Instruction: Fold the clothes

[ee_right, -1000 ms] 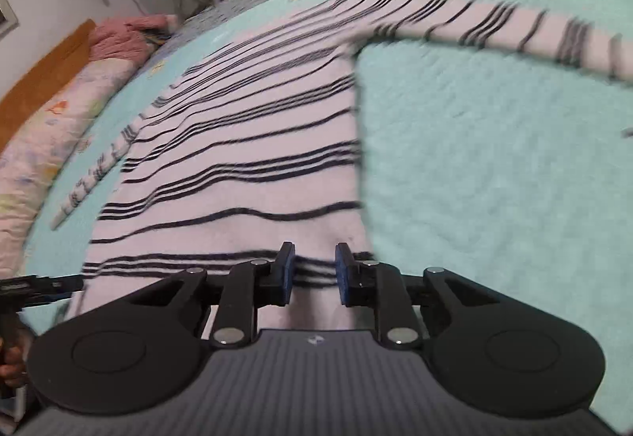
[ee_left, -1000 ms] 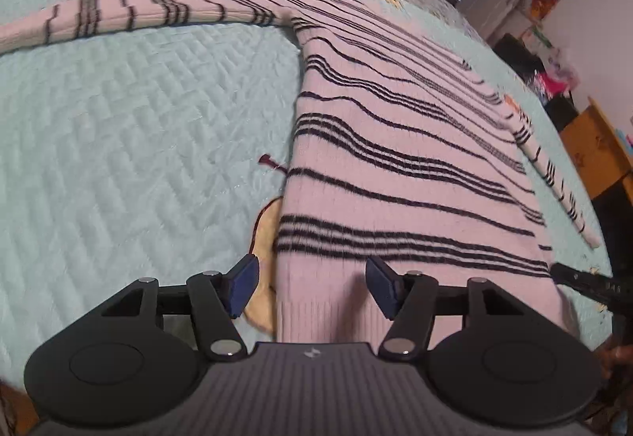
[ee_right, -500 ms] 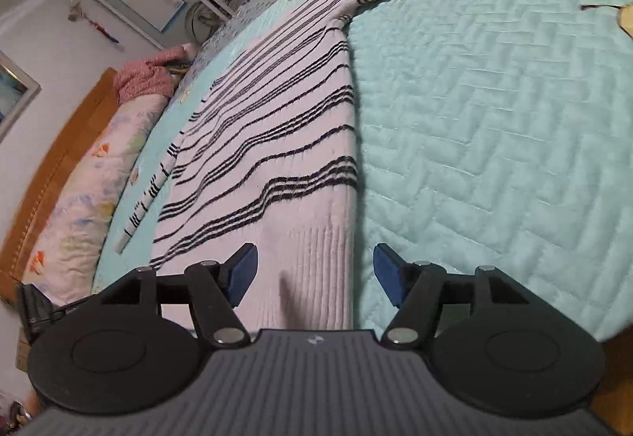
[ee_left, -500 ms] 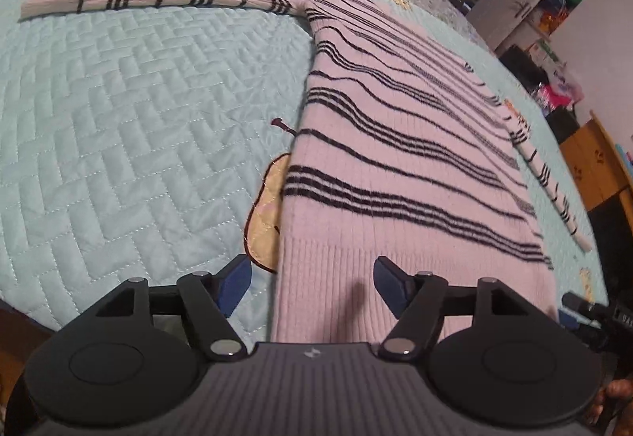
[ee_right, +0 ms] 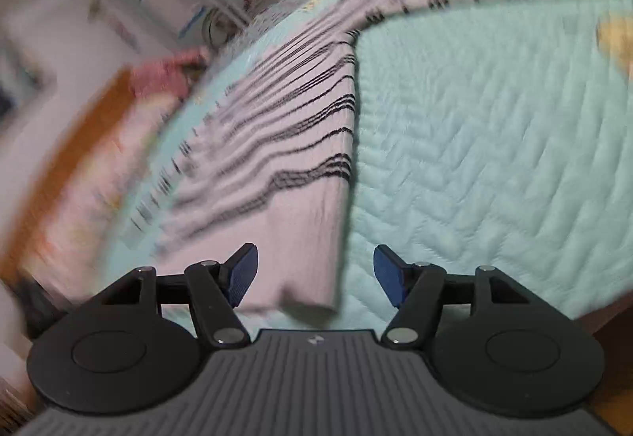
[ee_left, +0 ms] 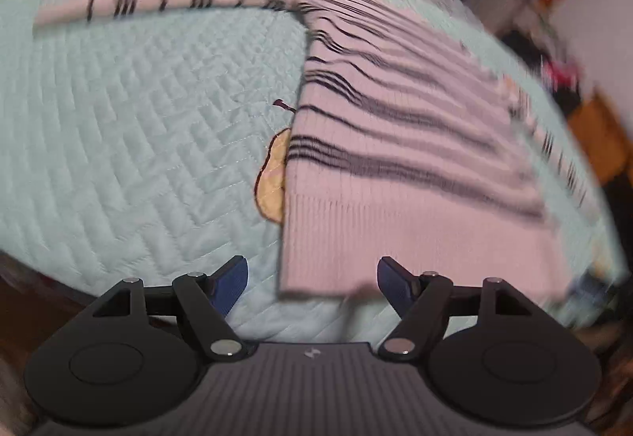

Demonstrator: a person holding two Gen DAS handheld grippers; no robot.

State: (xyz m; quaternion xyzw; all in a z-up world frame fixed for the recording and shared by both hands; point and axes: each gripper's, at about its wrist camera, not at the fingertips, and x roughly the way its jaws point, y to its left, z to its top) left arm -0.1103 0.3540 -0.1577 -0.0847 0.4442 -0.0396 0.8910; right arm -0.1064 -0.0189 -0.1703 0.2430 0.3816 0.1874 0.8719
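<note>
Sweater (ee_left: 395,167), pink with dark stripes, lies flat on the quilted mint bedspread (ee_left: 138,127) of a bed, ribbed hem nearest, one sleeve stretched far left and the other along the right side. Left gripper (ee_left: 312,283) has just been opening, now spread wide above the hem's left corner, pads clear of the knit. Right gripper (ee_right: 315,273) has likewise just opened, gaping over the hem's right corner, gripping nothing; both views blurred.
</note>
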